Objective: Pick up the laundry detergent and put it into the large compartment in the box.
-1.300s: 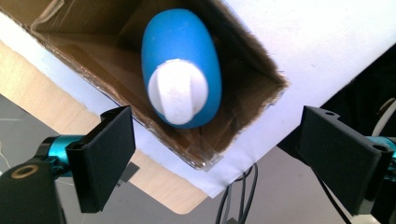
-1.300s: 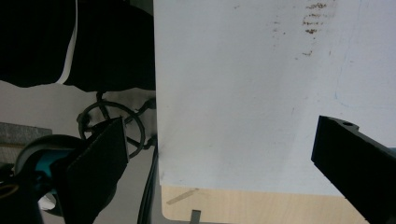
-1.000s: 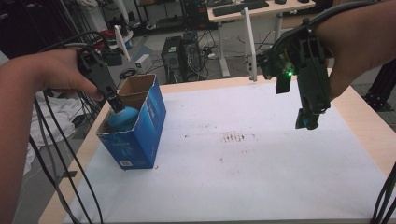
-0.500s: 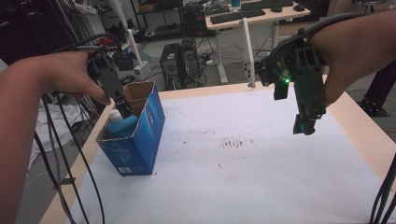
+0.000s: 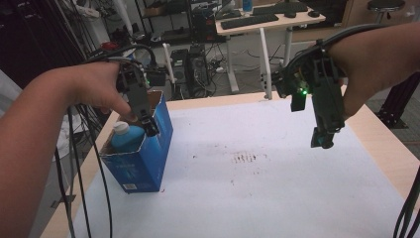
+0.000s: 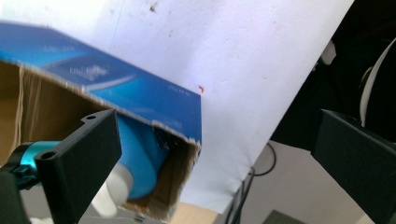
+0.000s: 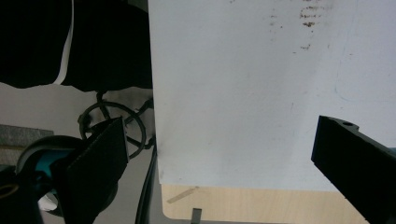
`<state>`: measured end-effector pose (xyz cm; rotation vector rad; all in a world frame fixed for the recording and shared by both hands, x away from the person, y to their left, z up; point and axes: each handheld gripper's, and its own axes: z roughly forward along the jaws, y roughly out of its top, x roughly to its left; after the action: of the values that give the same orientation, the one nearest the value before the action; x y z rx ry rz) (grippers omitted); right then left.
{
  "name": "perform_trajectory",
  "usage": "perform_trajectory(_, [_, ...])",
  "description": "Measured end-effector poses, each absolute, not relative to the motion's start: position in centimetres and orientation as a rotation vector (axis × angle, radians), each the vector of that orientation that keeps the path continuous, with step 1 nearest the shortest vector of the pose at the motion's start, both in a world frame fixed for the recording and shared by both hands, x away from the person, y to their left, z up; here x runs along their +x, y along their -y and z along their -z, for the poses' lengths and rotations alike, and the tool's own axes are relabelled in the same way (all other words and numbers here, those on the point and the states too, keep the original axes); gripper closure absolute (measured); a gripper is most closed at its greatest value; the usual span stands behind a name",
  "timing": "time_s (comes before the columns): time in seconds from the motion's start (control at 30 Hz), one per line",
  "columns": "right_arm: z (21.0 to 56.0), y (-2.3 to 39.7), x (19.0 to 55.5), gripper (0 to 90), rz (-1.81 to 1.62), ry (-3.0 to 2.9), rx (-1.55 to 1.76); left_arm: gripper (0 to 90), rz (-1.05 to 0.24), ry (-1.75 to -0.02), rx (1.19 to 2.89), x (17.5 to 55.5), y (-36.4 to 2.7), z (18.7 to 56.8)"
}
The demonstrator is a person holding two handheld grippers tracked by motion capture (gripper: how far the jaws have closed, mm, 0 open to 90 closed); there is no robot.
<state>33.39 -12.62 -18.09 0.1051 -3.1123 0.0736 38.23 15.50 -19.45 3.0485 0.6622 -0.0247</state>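
An open blue cardboard box stands at the left of the white-covered table. Inside it lies a blue bottle with a white cap. My left gripper hangs over the box's right rim, its jaws having just been opening. In the left gripper view the box and bottle sit below my left gripper, open with nothing between its jaws. My right gripper hovers above the table's right side. It is open and empty over the white sheet.
Dark smudges mark the middle of the sheet. Black cables hang off the table's left edge. Bare wood borders the sheet on the right. Behind stand a desk with keyboards and computer towers.
My left gripper has drawn away from the bottle, which now rests in the box, and shifted right toward the box's rim. The right gripper has kept still.
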Motion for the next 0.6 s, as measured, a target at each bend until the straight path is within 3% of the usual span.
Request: perform_trajectory(0.6, [18.7, 13.1, 33.6, 3.0, -0.052, 3.115, 0.068, 1.7, 0.052, -0.375, 3.094, 38.7, -10.9, 22.4])
